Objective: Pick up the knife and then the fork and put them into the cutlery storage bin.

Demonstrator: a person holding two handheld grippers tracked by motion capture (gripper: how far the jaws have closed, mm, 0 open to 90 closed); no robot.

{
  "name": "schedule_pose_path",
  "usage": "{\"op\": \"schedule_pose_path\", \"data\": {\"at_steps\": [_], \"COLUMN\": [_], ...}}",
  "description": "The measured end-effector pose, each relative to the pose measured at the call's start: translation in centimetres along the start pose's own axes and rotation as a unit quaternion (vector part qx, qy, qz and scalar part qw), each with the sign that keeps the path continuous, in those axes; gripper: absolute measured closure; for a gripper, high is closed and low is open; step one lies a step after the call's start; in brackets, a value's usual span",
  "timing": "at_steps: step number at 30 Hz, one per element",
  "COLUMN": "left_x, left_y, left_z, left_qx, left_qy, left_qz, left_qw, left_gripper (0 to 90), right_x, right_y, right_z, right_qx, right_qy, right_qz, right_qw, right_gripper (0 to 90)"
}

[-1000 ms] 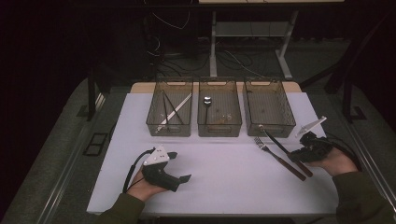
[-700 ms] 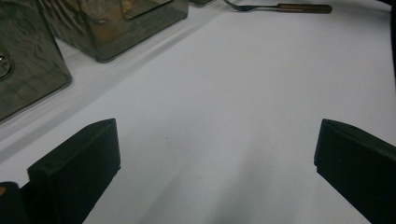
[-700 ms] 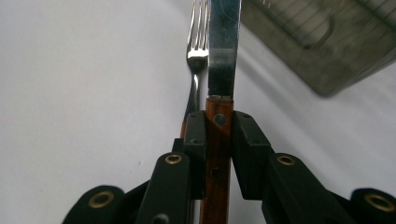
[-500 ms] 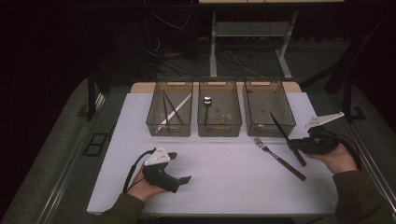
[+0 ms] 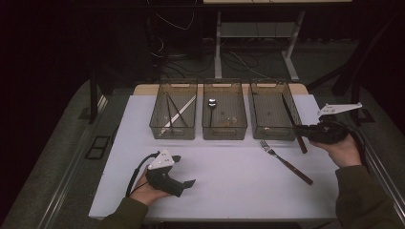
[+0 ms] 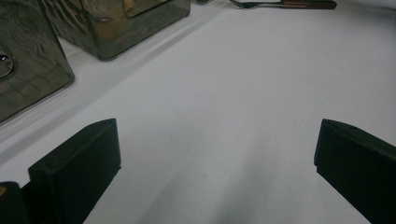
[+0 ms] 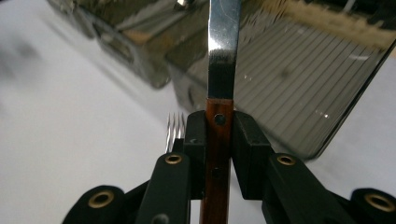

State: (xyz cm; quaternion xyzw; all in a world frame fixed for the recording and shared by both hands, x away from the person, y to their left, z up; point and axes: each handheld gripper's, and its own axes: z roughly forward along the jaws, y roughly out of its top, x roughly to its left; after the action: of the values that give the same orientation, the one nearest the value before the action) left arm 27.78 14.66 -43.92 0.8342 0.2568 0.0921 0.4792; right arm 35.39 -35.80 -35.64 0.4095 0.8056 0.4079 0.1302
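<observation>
Three smoked, see-through bins point(image 5: 224, 125) are seen in the high view, set in a row at the far side of a white table point(image 5: 229, 186); chopsticks point(image 5: 175, 114) lie in the left one and a spoon point(image 5: 211, 102) in the middle one. A knife point(image 5: 292, 120) is pinched by the right gripper point(image 5: 300, 128) at the right side of the table, raised off the surface, its dark blade slanting over the near right corner of the right bin. A fork point(image 5: 285, 162) with a dark handle is left lying on the table just near of that bin. The left gripper point(image 5: 189, 183) is rested on the near left part of the table. In the left gripper view, the black jaws are spread wide over bare white surface with nothing between them. In the right gripper view, the knife point(image 7: 219, 93) is shown clamped by its reddish-brown wooden handle, studded with rivets, while a bright steel blade rises straight from the pads point(image 7: 247, 144); fork tines point(image 7: 173, 127) are glimpsed just left of them.
</observation>
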Motion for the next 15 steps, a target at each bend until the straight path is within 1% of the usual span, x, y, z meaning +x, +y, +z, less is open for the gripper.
{"op": "schedule_pose_path", "data": {"at_steps": [2, 6, 7, 9, 11, 15], "left_x": [0.0, 0.2, 0.3, 0.6, 0.8, 1.0], "left_y": [0.0, -0.2, -0.2, -0.4, -0.4, -0.6], "left_z": [0.0, -0.1, -0.2, -0.3, -0.4, -0.6], "left_qx": [0.001, 0.01, 0.011, 0.009, 0.01, 0.014], "left_qy": [0.0, 0.004, 0.005, 0.006, 0.006, 0.005], "left_qz": [0.001, -0.001, 0.0, -0.007, -0.007, -0.007], "left_qw": [1.0, 0.9999, 0.9999, 0.9999, 0.9999, 0.9999], "left_gripper": [0.0, 0.0, 0.0, 0.0, 0.0, 0.0], "right_x": [-0.2, -0.5, -0.6, -0.9, -1.1, -1.9], "right_y": [0.7, 2.2, 2.6, 3.3, 4.0, 5.0], "right_z": [0.0, 0.1, 0.2, 0.3, 0.4, 0.9], "right_qx": [-0.008, -0.02, -0.024, -0.034, -0.037, -0.047], "right_qy": [-0.003, -0.017, -0.02, -0.028, -0.034, -0.044], "right_qz": [0.003, 0.006, 0.008, 0.011, 0.013, 0.021], "right_qw": [1.0, 0.9996, 0.9995, 0.999, 0.9987, 0.9977], "right_gripper": [77.0, 77.0, 77.0, 77.0, 77.0, 77.0]}}
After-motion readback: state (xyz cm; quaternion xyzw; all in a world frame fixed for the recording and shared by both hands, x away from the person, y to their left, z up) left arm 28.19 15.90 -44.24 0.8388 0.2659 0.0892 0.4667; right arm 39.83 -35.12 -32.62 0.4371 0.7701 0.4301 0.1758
